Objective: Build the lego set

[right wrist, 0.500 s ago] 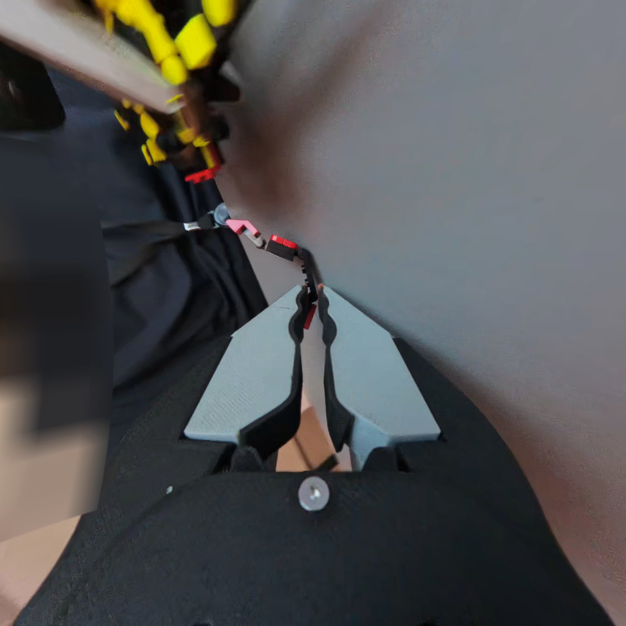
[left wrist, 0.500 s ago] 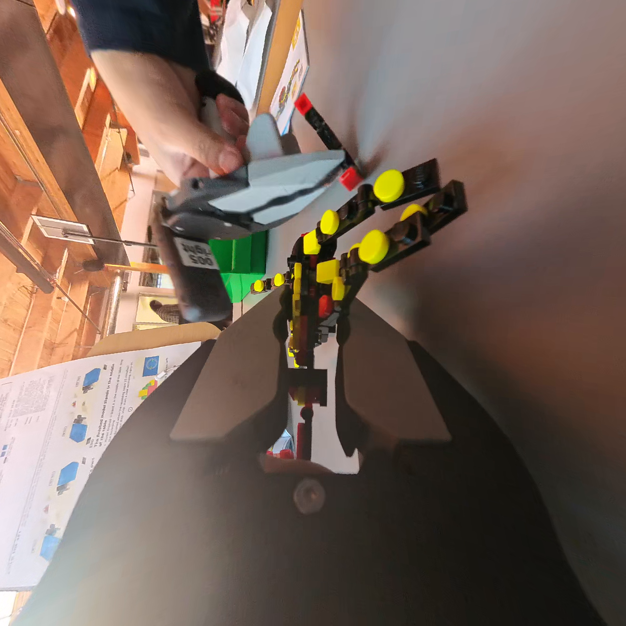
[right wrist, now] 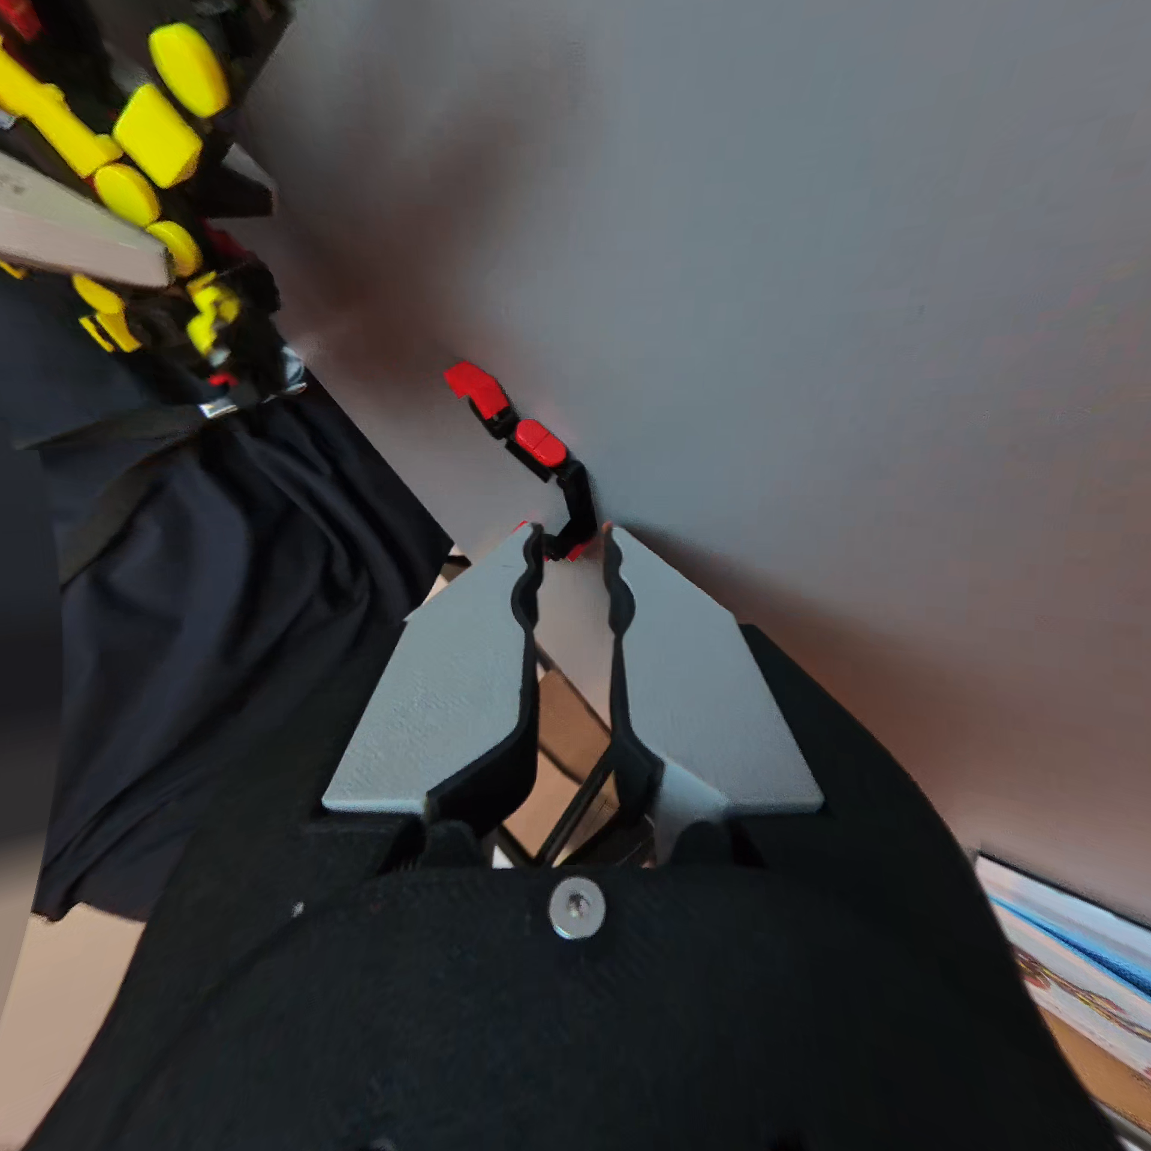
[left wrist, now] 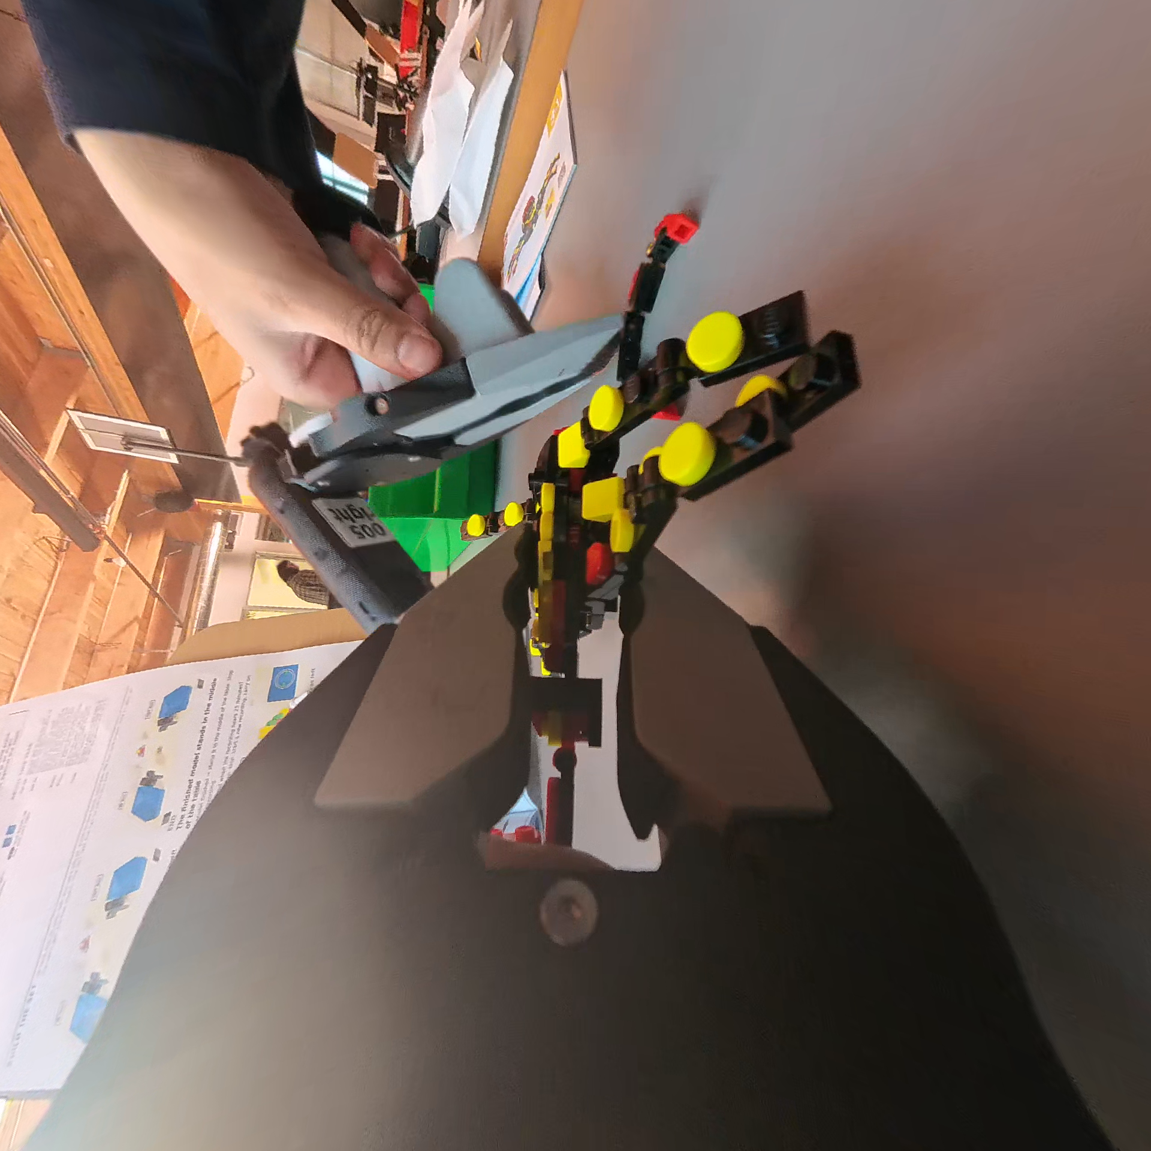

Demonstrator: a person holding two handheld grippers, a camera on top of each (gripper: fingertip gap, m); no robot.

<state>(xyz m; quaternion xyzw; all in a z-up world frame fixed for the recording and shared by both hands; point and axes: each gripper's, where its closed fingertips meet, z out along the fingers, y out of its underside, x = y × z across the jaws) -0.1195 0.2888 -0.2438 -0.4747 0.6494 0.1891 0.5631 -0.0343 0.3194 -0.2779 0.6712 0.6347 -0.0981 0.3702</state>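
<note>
We are looking along both grippers at a grey table (left wrist: 934,187), which is filling the 12-to-4 o'clock side of each view; a printed instruction sheet (left wrist: 93,841) is lying at 8 o'clock in the left wrist view, with a green box (left wrist: 448,498) sitting near the centre, towards 10 o'clock, behind the other tool.

Our left gripper (left wrist: 567,598) is holding the lego model (left wrist: 579,560), a black, yellow and red build; its jaws are standing narrowly apart and pressing on the model's body from both sides; the model's black limbs with round yellow studs are fanning out toward 1 o'clock, over the table.

Our right gripper (right wrist: 570,542) is reaching for a small jointed chain of black and red pieces (right wrist: 548,461), which is lying against the table; its jaws are parted by a slim gap, and the chain's near end is sitting between the tips; we cannot tell whether the tips are actually pinching it. In the left wrist view this right gripper (left wrist: 613,349) is coming in from 10 o'clock, with a person's hand (left wrist: 324,336) wrapping its handle; the chain (left wrist: 648,293) is rising from its tips toward 12 o'clock, just beside the model's upper limb.

In the right wrist view the model (right wrist: 143,156) is hanging at 10 o'clock, well apart from the chain.
</note>
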